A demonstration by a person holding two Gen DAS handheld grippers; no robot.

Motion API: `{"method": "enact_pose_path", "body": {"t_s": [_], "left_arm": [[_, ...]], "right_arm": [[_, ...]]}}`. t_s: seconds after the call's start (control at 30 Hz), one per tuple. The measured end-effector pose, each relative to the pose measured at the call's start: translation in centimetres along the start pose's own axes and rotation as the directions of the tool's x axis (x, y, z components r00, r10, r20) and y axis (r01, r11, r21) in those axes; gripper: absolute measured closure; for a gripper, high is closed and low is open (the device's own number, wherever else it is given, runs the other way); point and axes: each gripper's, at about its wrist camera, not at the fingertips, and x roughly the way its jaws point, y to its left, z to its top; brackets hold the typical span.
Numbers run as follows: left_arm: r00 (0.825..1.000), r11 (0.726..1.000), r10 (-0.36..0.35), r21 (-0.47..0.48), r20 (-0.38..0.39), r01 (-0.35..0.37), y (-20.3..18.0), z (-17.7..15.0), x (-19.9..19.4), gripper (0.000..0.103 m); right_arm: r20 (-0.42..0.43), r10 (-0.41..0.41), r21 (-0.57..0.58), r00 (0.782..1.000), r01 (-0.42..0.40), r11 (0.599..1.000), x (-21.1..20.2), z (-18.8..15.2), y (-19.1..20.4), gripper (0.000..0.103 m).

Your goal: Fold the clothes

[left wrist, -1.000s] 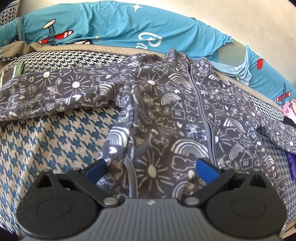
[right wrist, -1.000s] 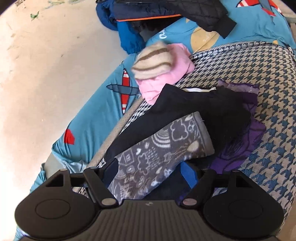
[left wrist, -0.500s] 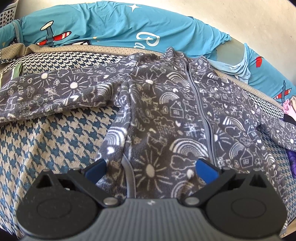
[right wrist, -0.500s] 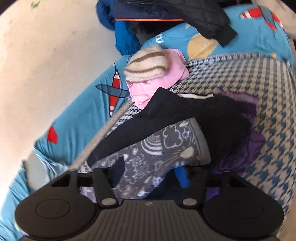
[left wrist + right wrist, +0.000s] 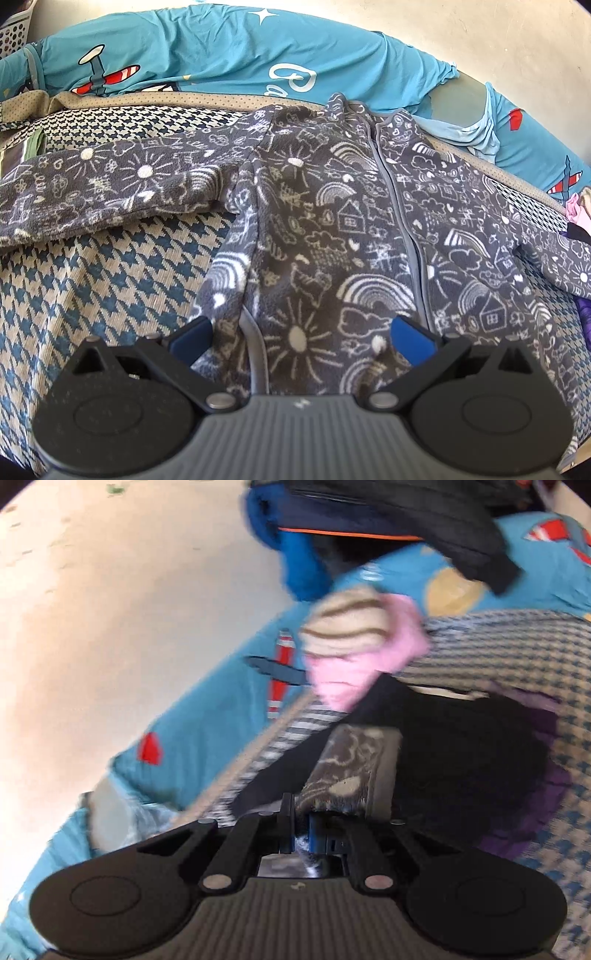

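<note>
My right tongs (image 5: 302, 840) pinch the jacket's cuff (image 5: 356, 771); my left tongs (image 5: 301, 338) hover spread over the jacket's (image 5: 332, 229) hem.

Left wrist view: looks steeply down from close above the hem of the grey patterned jacket (image 5: 332, 229), along its zip toward the teal bedding (image 5: 207, 55) beyond. Right wrist view: shallower tilt, rolled, motion-blurred, very near the jacket's cuff (image 5: 354, 768), facing a clothes pile (image 5: 354, 642). Shared: jacket, teal bedding, houndstooth cover (image 5: 92, 288).
</note>
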Motion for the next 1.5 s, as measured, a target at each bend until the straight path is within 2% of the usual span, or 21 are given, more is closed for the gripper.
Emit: {"method": "enact_pose_path", "body": {"t_s": [0.2, 0.37, 0.8, 1.2, 1.37, 1.5], "left_arm": [[1.0, 1.0, 0.002, 0.003, -0.006, -0.002, -0.2, -0.2, 0.3, 0.0], [1.0, 1.0, 0.008, 0.011, -0.009, -0.008, -0.4, -0.5, 0.7, 0.0], [1.0, 1.0, -0.01, -0.011, -0.017, 0.01, -0.1, -0.3, 0.8, 0.0], [0.999, 0.997, -0.042, -0.068, -0.027, 0.04, 0.7, 0.1, 0.9, 0.0], [0.999, 0.997, -0.035, -0.069, -0.011, 0.034, 0.7, 0.3, 0.7, 0.0], [1.0, 0.997, -0.003, -0.072, 0.022, 0.004, 1.0, 0.6, 0.2, 0.0]], "right_arm": [[-0.026, 0.171, -0.043, 0.985, -0.172, 0.984, 0.9, -1.4, 4.0, 0.095], [-0.07, 0.233, -0.069, 0.97, -0.238, 0.969, 2.4, -3.1, 7.3, 0.095], [-0.149, 0.321, -0.1, 0.935, -0.338, 0.936, 4.9, -6.8, 12.4, 0.095], [-0.221, 0.406, -0.121, 0.887, -0.437, 0.891, 6.9, -10.2, 16.3, 0.095], [-0.254, 0.442, -0.127, 0.86, -0.483, 0.867, 7.6, -11.8, 18.1, 0.095], [-0.287, 0.48, -0.178, 0.829, -0.538, 0.824, 7.7, -13.4, 20.0, 0.095]]}}
